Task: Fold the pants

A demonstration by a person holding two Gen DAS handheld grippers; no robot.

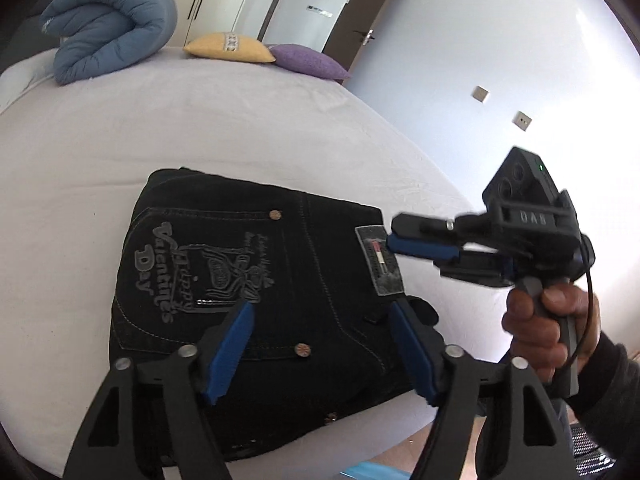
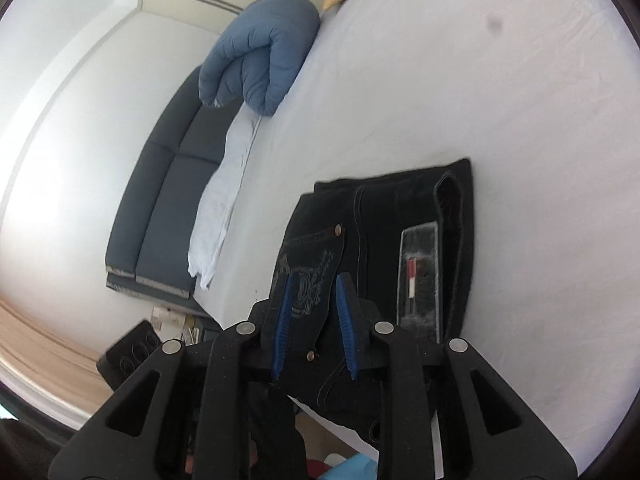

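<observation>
Blue pads (image 1: 232, 350) on the left gripper (image 1: 320, 320) are standing wide apart, with nothing pinched between them; the jaws are hanging open over the folded black pants (image 1: 248, 280). In the left wrist view the pants are lying as a compact stack on the white bed (image 1: 200, 132), back pocket facing up, with grey embroidered lettering reading "Valentine's Day" and a grey waistband patch (image 1: 380, 260) beside it. Copper rivets are showing at the pocket corners.

To the right in that view, the right gripper (image 1: 400, 246) is pointing toward the patch, its blue pads sitting close together with only a narrow gap; from there I cannot tell whether any cloth is caught. A hand (image 1: 548, 332) in a dark sleeve is wrapping around its handle, and a black cable is trailing from the body.

From the right wrist view, the right gripper (image 2: 314, 320) is showing its jaws slightly parted, framing the pocket of the pants (image 2: 380, 240) without pressing on the fabric. The waistband is lying toward the right in this view.

Farther out, a rolled blue duvet (image 1: 108, 36) is resting at the far end of the bed, with a yellow cushion (image 1: 228, 48) and a purple cushion (image 1: 308, 62) beside it. A dark blue sofa (image 2: 168, 200) is standing alongside the bed, and white wardrobe doors are closing off the back wall.
</observation>
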